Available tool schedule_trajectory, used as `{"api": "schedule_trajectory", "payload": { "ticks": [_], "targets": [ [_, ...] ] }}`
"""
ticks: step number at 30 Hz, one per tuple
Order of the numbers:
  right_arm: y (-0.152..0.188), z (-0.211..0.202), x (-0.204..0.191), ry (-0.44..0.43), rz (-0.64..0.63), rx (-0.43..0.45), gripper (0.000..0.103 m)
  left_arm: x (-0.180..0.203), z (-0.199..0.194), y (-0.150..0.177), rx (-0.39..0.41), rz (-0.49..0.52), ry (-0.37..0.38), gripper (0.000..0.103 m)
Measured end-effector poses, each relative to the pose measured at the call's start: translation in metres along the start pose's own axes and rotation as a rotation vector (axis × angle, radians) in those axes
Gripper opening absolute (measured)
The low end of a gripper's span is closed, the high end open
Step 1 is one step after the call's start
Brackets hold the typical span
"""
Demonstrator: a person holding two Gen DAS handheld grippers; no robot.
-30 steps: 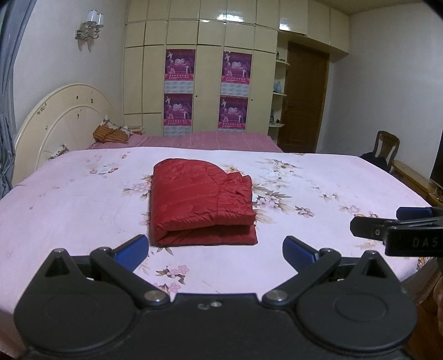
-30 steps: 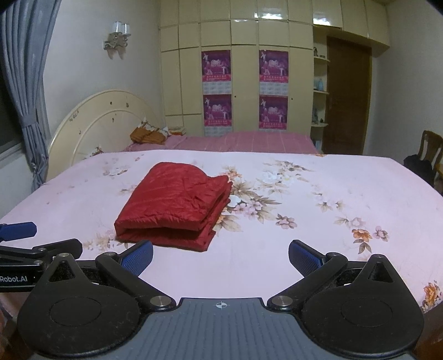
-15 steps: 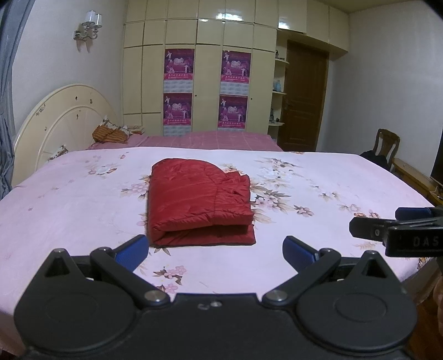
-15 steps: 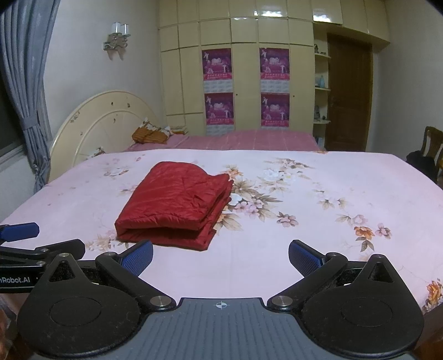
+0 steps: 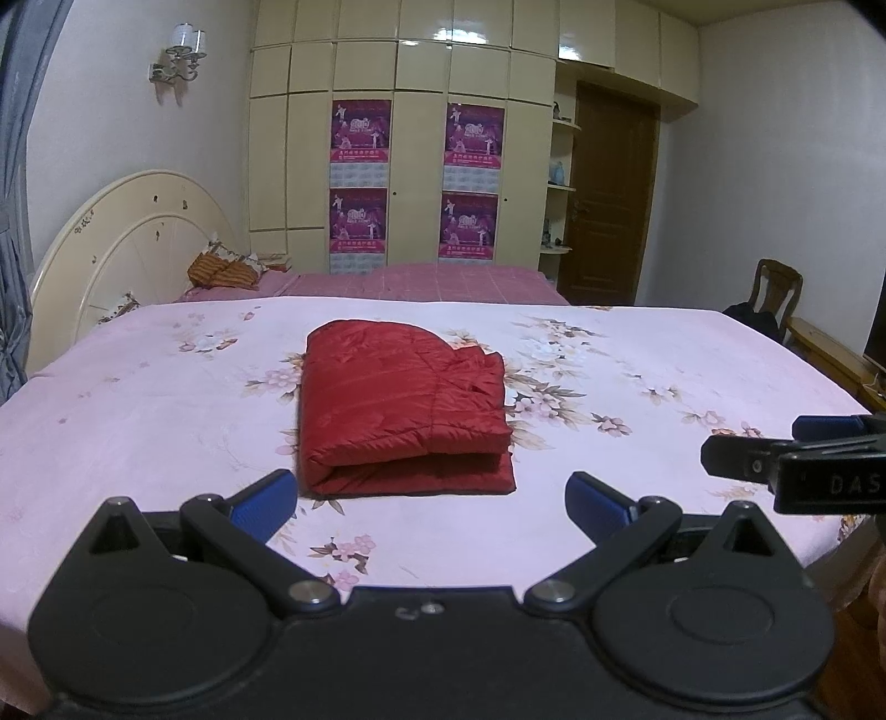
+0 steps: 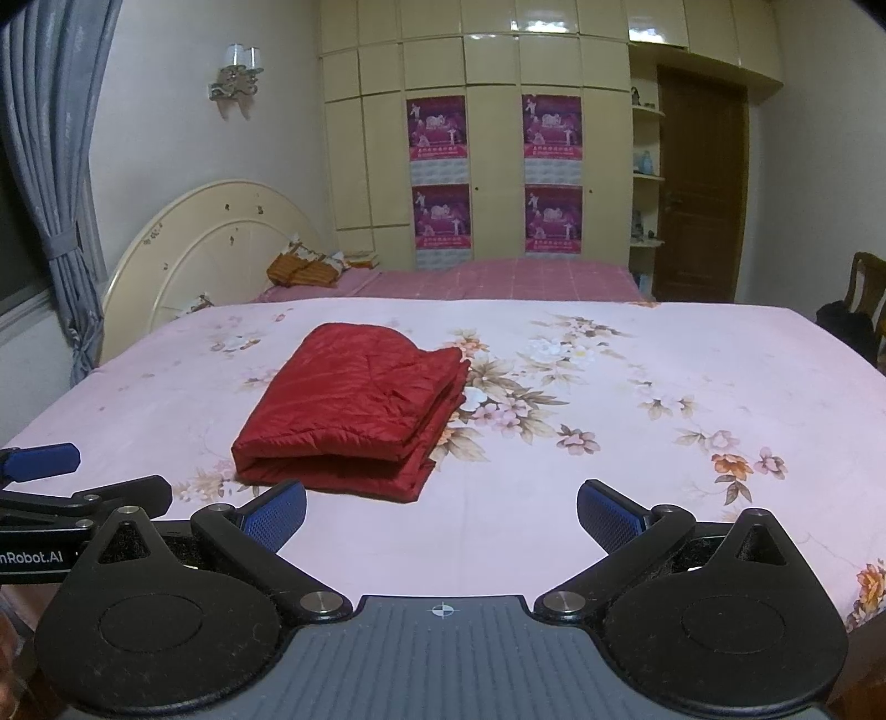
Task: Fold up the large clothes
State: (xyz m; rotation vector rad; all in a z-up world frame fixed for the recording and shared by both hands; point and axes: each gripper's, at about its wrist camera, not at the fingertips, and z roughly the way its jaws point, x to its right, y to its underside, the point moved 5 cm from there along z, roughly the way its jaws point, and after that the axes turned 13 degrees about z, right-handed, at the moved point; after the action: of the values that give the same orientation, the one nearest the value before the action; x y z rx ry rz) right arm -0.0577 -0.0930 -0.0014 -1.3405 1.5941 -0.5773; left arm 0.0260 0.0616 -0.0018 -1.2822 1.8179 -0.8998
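The jacket (image 5: 401, 412) lies folded on the bed (image 5: 138, 399), just ahead of both grippers, left (image 5: 429, 501) and right (image 6: 441, 512), whose fingers are spread and empty. The folding looks finished; at most, the next move is a final smoothing or withdrawal.

Bare bedsheet (image 5: 138, 421) rings the folded red jacket (image 5: 398, 410); nothing blocks approach.

one folded red jacket (image 5: 398, 410) on one bed (image 5: 138, 399). two tongs, left (image 5: 432, 498) and right (image 6: 440, 507), each with two blue pads. four purple posters (image 5: 360, 130) on the wardrobe. one wall lamp (image 5: 180, 52). one wooden chair (image 5: 778, 288). one brown door (image 5: 609, 194).
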Motion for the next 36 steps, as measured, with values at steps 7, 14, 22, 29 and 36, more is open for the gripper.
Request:
{"api": "schedule_trajectory", "payload": {
  "ticks": [7, 14, 22, 29, 36],
  "targets": [
    [-0.0007, 0.0005, -0.0036, -0.005, -0.007, 0.0, 0.103, -0.0004, 0.0, 0.0, 0.002, -0.001, -0.002, 0.103],
    [-0.0032, 0.0004, -0.0029, -0.008, -0.005, 0.001, 0.103, -0.0025, -0.0022, -0.0024, 0.007, -0.003, -0.004, 0.103],
    [-0.0033, 0.0002, -0.0023, -0.008, -0.005, 0.001, 0.103, -0.002, -0.0025, -0.0028, 0.007, -0.001, -0.006, 0.103],
    [-0.0027, 0.0003, -0.0033, -0.009, -0.005, 0.001, 0.103, -0.0025, -0.0025, -0.0029, 0.012, 0.0, -0.003, 0.103],
    [-0.0013, 0.0006, -0.0067, -0.011, -0.008, -0.001, 0.103, -0.0044, -0.0028, -0.0032, 0.013, 0.002, -0.004, 0.103]
  ]
}}
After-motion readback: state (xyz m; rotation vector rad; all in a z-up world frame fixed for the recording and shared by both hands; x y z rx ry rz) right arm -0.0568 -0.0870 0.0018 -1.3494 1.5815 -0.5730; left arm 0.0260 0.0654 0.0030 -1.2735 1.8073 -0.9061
